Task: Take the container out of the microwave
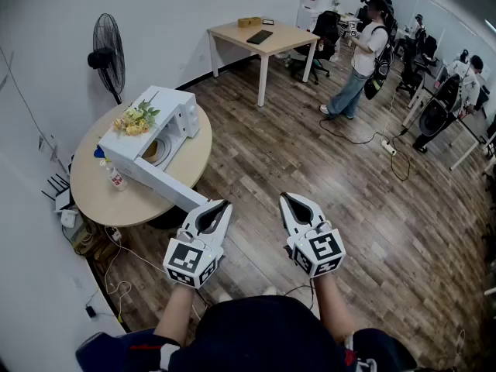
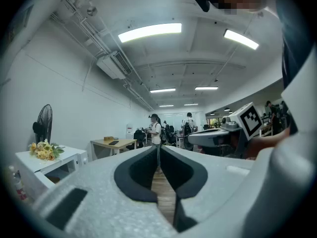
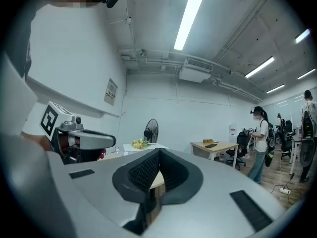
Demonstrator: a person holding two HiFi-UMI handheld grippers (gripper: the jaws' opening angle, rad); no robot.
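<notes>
Barely started. Head view: the microwave sits on the round table at left. Its door is already swung open and flowers lie on top. A round pale thing shows in the cavity, likely the container, so it is not out yet. The left gripper and right gripper are both held level over the wood floor, short of the table, with nothing in either. The left one shows just beside the door's outer edge; whether it touches I cannot tell.

Left gripper view: the jaws are drawn together at the tips with only a thin slit of floor between them, and nothing is gripped. The microwave is at lower left with its cavity facing this way. What is inside is too small to make out.

Right gripper view: the jaws are closed tight and empty. The flowers and a fan are ahead by the wall.

Done: door open. Left, by my read: step up to the table, spread one gripper's jaws, reach into the cavity, close on the container and draw it out past the door.
</notes>
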